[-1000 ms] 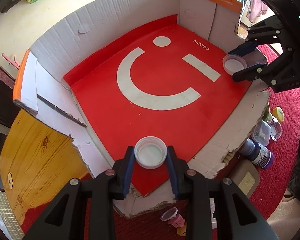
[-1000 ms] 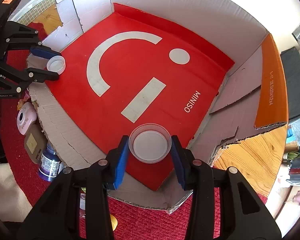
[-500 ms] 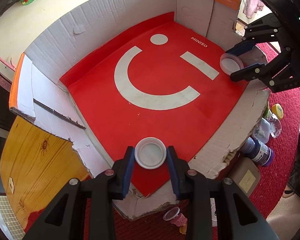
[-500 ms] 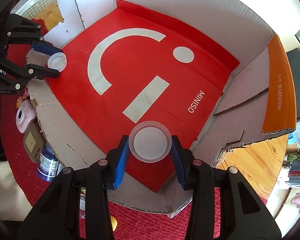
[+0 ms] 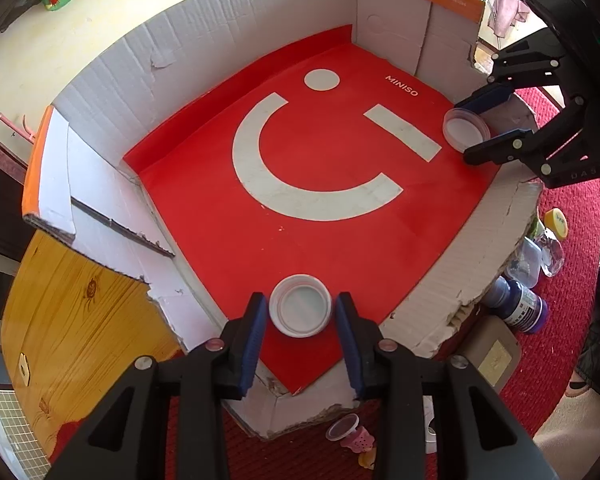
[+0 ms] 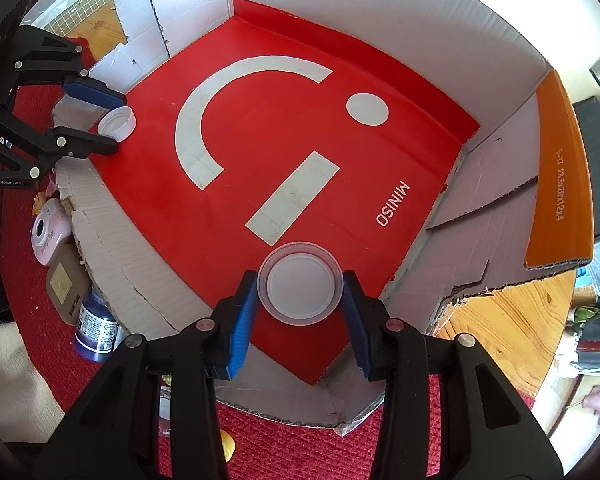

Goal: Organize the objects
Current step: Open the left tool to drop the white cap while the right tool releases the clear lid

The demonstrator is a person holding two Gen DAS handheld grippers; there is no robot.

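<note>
Over the near corner of the cardboard box (image 5: 228, 32), the left gripper (image 5: 301, 317) is pointing steeply down, and its jaws have just been opening: slivers of the red liner (image 5: 320, 240) are now showing between the blue pads (image 5: 255, 326) and the white cap (image 5: 300, 311), which a second ago was pinched tight. The cap is sitting open side up between them, apparently let go on the liner. Over the neighbouring corner of the box, the right gripper (image 6: 300, 300) is keeping its jaws closed on the clear round lid (image 6: 301, 288), the pads touching its rim on both sides, unchanged. Judging by this, one piece is as good as delivered and the other is waiting its turn. Outside the torn front wall, on the red rug (image 5: 548, 360), a dark blue bottle (image 5: 520, 308) and other small items are lying, not yet sorted.
</note>
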